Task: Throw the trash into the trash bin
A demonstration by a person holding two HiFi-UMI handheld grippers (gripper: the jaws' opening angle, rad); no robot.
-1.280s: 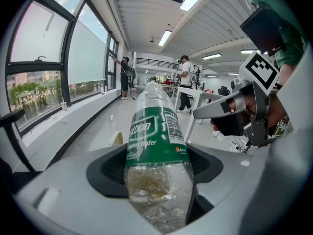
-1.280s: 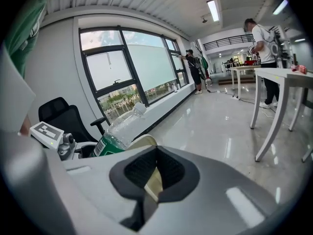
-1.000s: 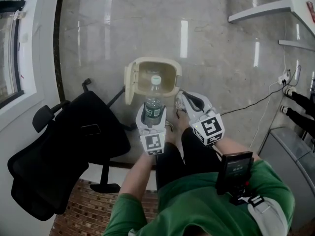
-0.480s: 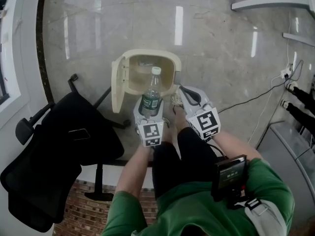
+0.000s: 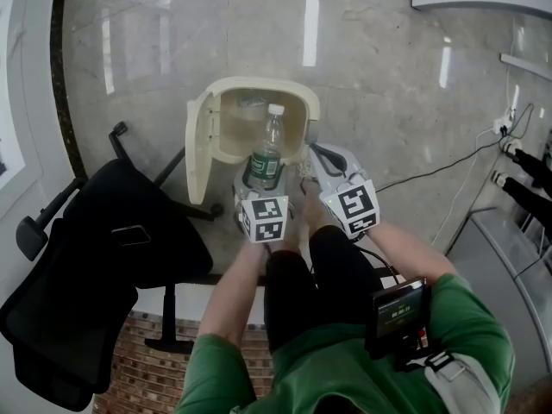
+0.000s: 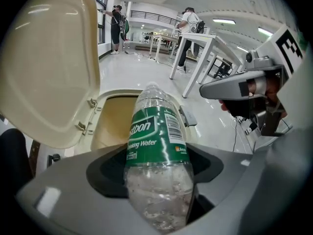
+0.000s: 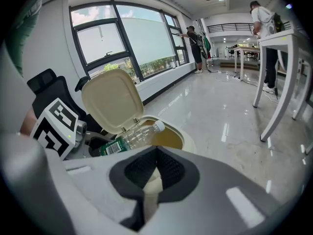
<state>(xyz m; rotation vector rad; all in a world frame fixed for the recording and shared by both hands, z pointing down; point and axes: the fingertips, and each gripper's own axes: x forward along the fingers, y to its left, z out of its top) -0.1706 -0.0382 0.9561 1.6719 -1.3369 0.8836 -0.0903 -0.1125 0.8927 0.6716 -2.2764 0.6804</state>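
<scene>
A clear plastic water bottle (image 5: 265, 155) with a green label is gripped in my left gripper (image 5: 261, 182), which is shut on its lower body. The bottle's capped neck points out over the opening of the beige trash bin (image 5: 297, 102), whose lid (image 5: 198, 149) stands open to the left. In the left gripper view the bottle (image 6: 156, 146) fills the middle between the jaws of the left gripper (image 6: 157, 168), with the bin (image 6: 115, 119) behind it. My right gripper (image 5: 317, 158) hovers just right of the bottle, shut and empty (image 7: 154, 173).
A black office chair (image 5: 112, 257) stands close on the left of the bin. A cable (image 5: 440, 172) runs across the shiny floor to the right. White table legs (image 7: 274, 82) and people stand farther off. A window wall lies to the left.
The bottle and both grippers have crept a little farther over the bin's opening. The grip on the bottle is unchanged and the lid stays open.
</scene>
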